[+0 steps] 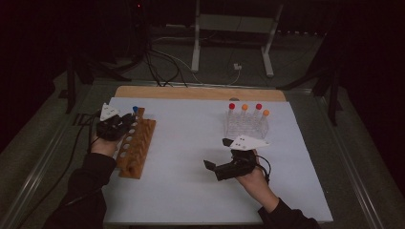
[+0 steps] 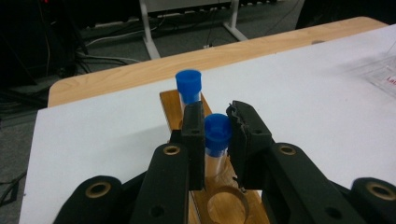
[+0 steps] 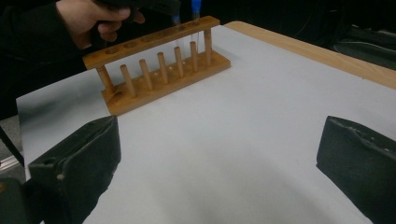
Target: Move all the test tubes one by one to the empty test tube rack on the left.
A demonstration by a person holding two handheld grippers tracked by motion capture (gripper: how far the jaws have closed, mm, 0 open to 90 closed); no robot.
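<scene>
1. While the left gripper (image 2: 217, 126) hangs over the far end of the wooden rack (image 1: 136, 143), its jaws pinch a blue-capped tube (image 2: 217, 133) just below the cap — the tube stands upright in the rack.
2. Just beyond it, a 2nd blue-capped tube (image 2: 188, 86) stands in the rack's end hole.
3. Well apart, the right gripper (image 3: 219, 154) hovers over the white sheet (image 1: 191, 157), jaws spread wide with nothing between them.
4. Behind it stands a clear rack (image 1: 247, 125) with 4 tubes — red and orange caps.
</scene>
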